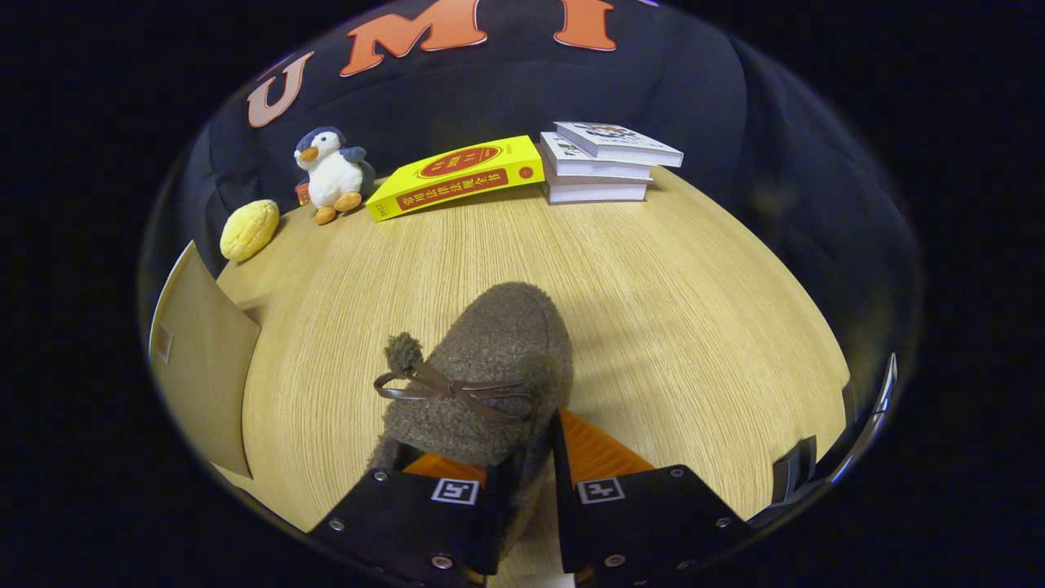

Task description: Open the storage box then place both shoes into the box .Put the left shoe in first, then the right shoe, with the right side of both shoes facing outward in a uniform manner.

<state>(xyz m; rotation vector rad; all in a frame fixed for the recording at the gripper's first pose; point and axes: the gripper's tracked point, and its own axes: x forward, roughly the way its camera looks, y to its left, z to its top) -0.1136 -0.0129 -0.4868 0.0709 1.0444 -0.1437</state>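
Your tool [526, 457] is pinching the fuzzy brown shoe [490, 367] at its rear wall.

Both fingers press the shoe's heel-side edge at the lower centre of the frame; its toe points away, up toward the middle, with the bow [445, 388] on top. At the left edge you see a tan box flap [200, 359]. Along the worktop's [694, 327] far side, upper frame: a yellow plush [249, 230], a penguin toy [331, 173], a yellow book [457, 175], and stacked white books [604, 163].
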